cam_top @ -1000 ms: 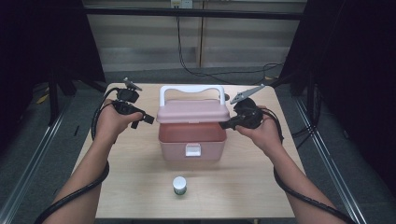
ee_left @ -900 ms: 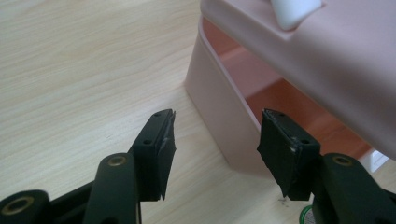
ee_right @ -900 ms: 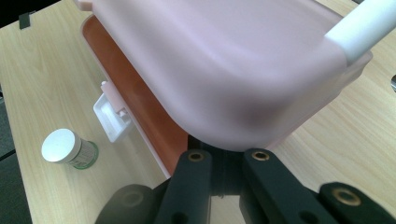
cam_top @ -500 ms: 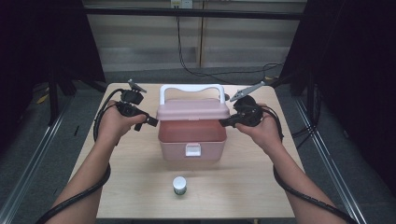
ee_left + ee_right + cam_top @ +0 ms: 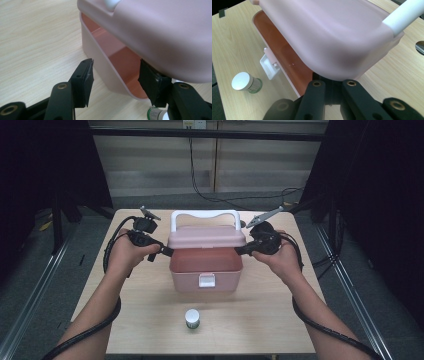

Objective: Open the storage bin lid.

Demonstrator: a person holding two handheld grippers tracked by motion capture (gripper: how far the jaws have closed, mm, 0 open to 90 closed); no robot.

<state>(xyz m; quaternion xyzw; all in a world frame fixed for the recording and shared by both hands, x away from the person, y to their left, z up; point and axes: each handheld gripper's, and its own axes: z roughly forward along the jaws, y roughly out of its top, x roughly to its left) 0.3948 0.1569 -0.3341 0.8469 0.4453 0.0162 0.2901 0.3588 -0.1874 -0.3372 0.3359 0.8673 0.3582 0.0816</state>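
Forearms reach forward, flanking pink box (image 5: 206,270); left gripper (image 5: 166,251) jaws apart astride wall, right gripper (image 5: 239,251) closed under lid (image 5: 206,236).

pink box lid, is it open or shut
Open: the lid is raised off the pink box, leaving a gap onto its reddish inside, and the white latch hangs unfastened.

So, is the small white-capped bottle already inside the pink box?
No, the bottle stands on the bare table in front of the box, apart from it, in the high view.
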